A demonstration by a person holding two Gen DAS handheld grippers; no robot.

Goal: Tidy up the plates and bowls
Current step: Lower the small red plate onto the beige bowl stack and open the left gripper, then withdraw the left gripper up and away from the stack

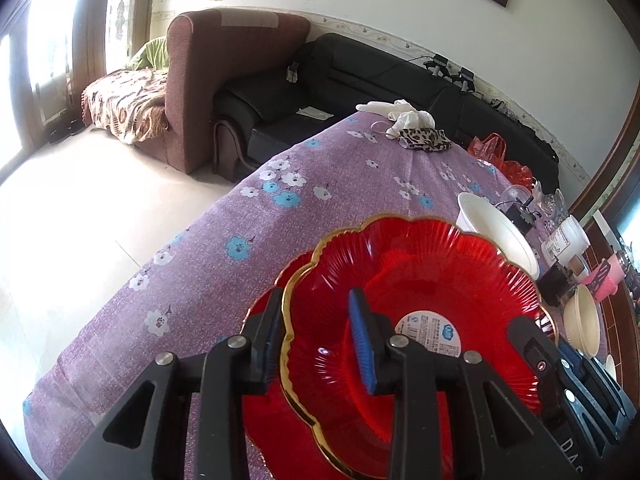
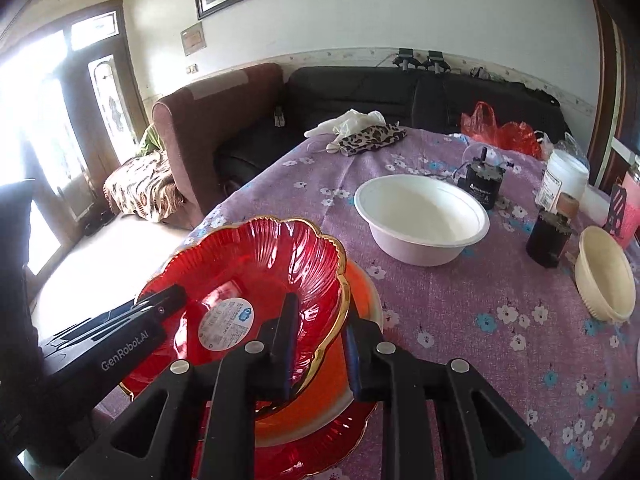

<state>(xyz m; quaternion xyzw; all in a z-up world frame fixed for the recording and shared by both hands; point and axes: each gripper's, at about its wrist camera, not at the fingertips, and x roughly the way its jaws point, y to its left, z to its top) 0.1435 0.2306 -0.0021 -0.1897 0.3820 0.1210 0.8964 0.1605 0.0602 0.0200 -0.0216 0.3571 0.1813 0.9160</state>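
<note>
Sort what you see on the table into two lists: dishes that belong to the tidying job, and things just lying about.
Job: red glass plates, white bowl, cream bowl.

Lying about: leopard-print pouch, white gloves, red plastic bag, white jar.

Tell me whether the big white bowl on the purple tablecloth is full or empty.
Empty. The white bowl stands upright, and its inside shows bare white down to the bottom, with nothing in it.

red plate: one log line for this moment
red plate resting on lower plate | left tool open astride rim | right tool open astride rim
</note>
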